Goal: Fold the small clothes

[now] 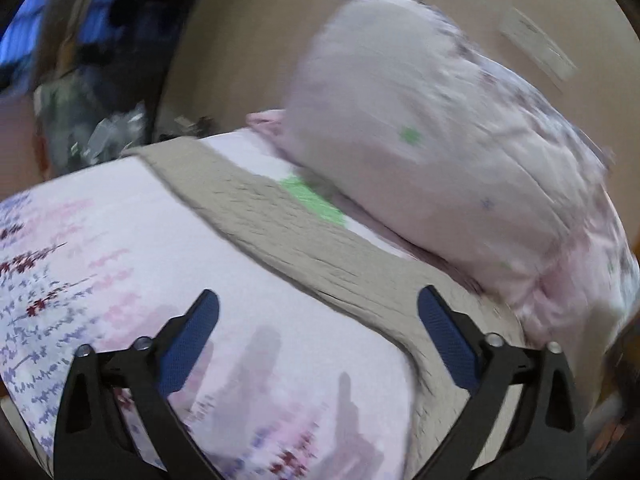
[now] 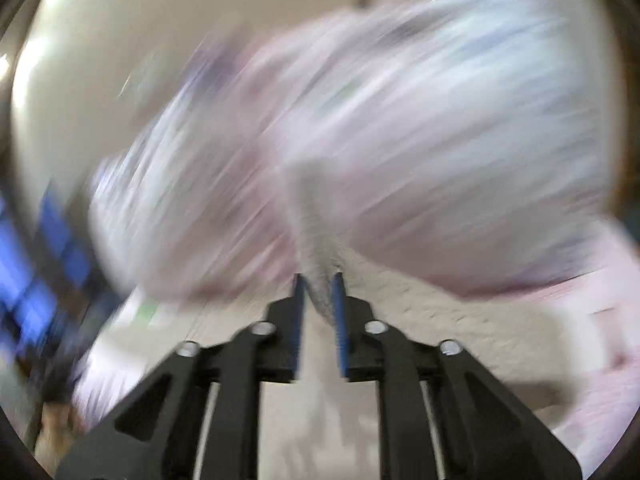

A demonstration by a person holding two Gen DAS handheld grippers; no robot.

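A beige textured cloth lies stretched across a floral bedsheet in the left wrist view. My left gripper is open and empty, hovering over the sheet and the cloth's near edge. In the right wrist view my right gripper is shut on a pinched fold of the same beige cloth, which spreads to the right below it. That view is heavily motion-blurred.
A large pale floral pillow lies on the bed behind the cloth and fills the blurred right wrist view. A beige wall stands behind. Dark clutter and blue shapes are at the far left.
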